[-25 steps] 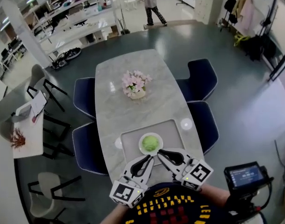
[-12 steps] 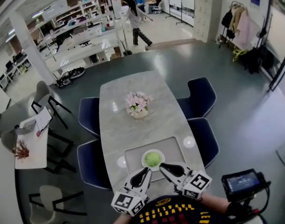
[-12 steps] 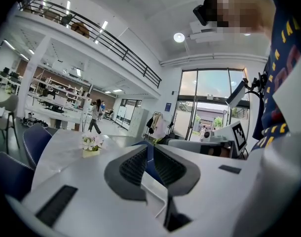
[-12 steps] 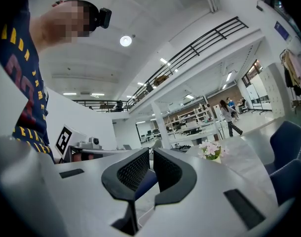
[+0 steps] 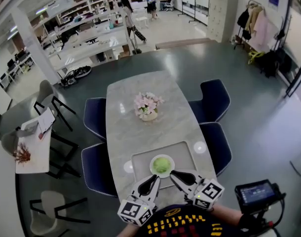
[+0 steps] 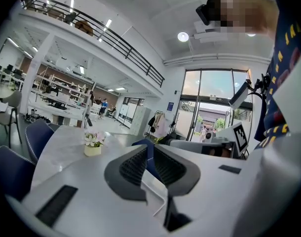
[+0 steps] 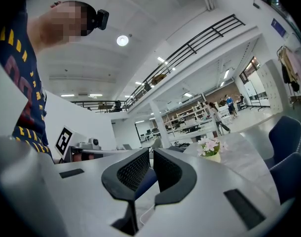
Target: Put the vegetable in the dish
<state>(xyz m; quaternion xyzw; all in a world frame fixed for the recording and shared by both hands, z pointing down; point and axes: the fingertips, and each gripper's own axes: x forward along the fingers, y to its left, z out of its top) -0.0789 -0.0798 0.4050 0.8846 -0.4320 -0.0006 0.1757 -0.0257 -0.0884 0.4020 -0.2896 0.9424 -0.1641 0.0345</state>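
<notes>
- Down at the near edge of the head view, the left gripper (image 5: 156, 177) and the right gripper (image 5: 173, 174) sit side by side over the end of the table (image 5: 125, 113), both aimed away from the person.
- Left gripper view: the jaws are clenched with the tips together, and only a thin sliver of blue shows between the pads. Nothing is gripped.
- Right gripper view: the jaws look closed too, though a narrow slit remains between the pads, so they may not be fully touching. They hold nothing.
- Just beyond the jaw tips, and apart from them, a pale round dish (image 5: 152, 166) stands on a grey tray (image 5: 139, 163).
- The green vegetable (image 5: 161, 165) lies in the middle of that dish.
- Two small white discs rest on the table beside the tray, one on the right (image 5: 200, 147) and one on the left (image 5: 128, 167).
- Farther up the table stands a pot of pink flowers (image 5: 148, 104).
- Dark blue chairs (image 5: 214, 97) line both long sides of the table.
- Off to the left stands a small white side table (image 5: 33, 149) with papers on it.
- Far back, a person (image 5: 128, 15) is in the aisle between work benches.
</notes>
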